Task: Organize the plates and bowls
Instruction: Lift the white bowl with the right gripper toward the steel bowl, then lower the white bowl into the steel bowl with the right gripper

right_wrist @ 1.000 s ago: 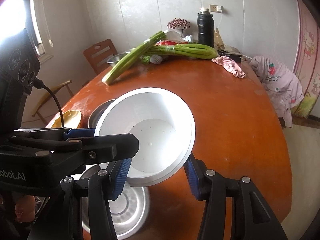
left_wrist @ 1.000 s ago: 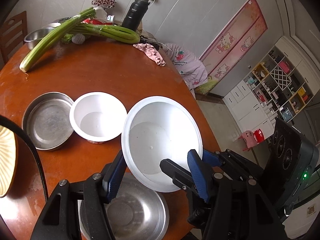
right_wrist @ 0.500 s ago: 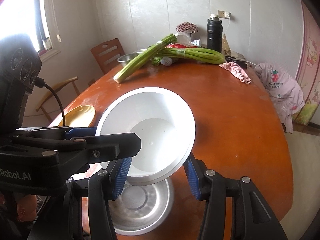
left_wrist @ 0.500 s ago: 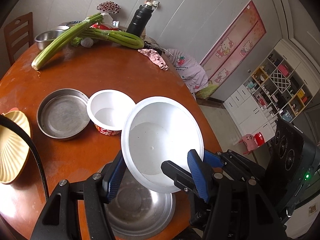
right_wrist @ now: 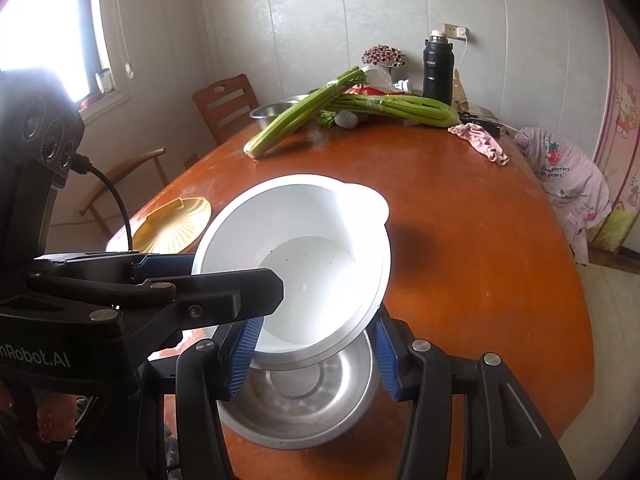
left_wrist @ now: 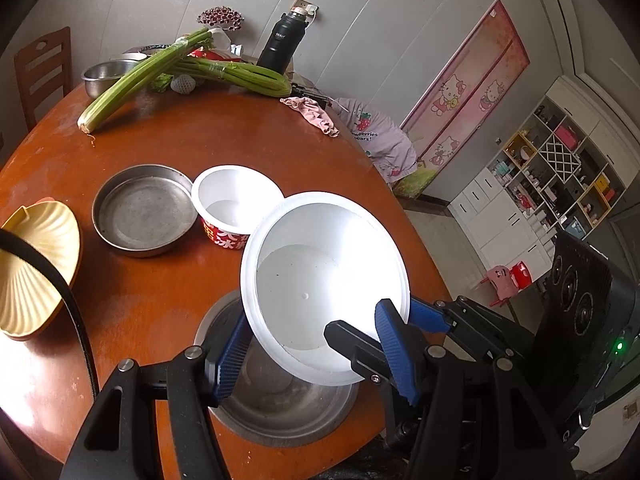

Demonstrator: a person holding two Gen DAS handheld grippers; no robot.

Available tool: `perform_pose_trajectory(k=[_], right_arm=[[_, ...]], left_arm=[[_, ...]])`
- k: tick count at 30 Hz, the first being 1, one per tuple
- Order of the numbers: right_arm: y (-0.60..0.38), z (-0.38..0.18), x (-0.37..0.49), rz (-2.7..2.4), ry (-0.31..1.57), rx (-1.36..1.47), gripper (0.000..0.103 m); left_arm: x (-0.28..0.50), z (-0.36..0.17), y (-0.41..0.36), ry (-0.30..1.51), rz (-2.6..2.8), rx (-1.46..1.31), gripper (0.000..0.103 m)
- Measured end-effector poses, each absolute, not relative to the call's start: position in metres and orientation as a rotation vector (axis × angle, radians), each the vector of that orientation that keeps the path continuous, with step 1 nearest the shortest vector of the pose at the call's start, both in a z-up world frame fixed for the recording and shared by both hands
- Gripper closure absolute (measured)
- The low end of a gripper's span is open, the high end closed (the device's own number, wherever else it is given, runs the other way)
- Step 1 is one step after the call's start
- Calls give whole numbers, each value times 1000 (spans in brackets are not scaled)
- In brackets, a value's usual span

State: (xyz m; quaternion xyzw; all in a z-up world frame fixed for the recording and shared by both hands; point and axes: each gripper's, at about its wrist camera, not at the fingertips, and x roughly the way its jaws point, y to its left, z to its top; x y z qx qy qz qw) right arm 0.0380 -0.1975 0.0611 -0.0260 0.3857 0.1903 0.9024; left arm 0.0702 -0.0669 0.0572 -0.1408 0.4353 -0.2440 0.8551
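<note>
A large white bowl [left_wrist: 320, 280] is held tilted in the air above a steel bowl [left_wrist: 280, 404] at the table's near edge. My left gripper [left_wrist: 316, 356] is shut on its near rim. My right gripper [right_wrist: 312, 360] is shut on the same bowl [right_wrist: 312, 264], its fingers on either side of the underside. The steel bowl also shows under it in the right wrist view [right_wrist: 304, 404]. A small white cup bowl with red print [left_wrist: 236, 212], a flat steel pan [left_wrist: 144, 210] and a yellow shell-shaped plate [left_wrist: 32, 264] sit on the table to the left.
The round wooden table [left_wrist: 248, 140] carries celery stalks [left_wrist: 160, 68], a steel bowl [left_wrist: 106, 74], a black flask [left_wrist: 282, 44] and a pink cloth [left_wrist: 312, 114] at its far side. A wooden chair [right_wrist: 226, 104] stands behind. The table edge drops off to the right.
Both grippers have lifted the white bowl higher and pulled back from the table. The steel bowl beneath shows more. The pan, the small bowl and the yellow plate have come further into view.
</note>
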Motion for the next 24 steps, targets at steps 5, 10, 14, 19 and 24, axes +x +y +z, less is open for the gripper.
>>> perform_pose_trajectory(k=[5,10,14,19,24], right_arm=[[-195,55,29,400,802,-56,49],[-194,46,22,414,822,-55,49],[-198,43,19,416,818,-48,49],[-199,40,13,406,824,-44,49],[-199,35,11,393,842,-33,49]], left_arm=[[66,50,-64,925,-505,-298,42],[61,42,-64,936,-490,-290,42],[56,40,-66,934,-501,-277,42],[49,35,-72,950,-510,-263,42],[47,31,-75,968,-519,-247,42]])
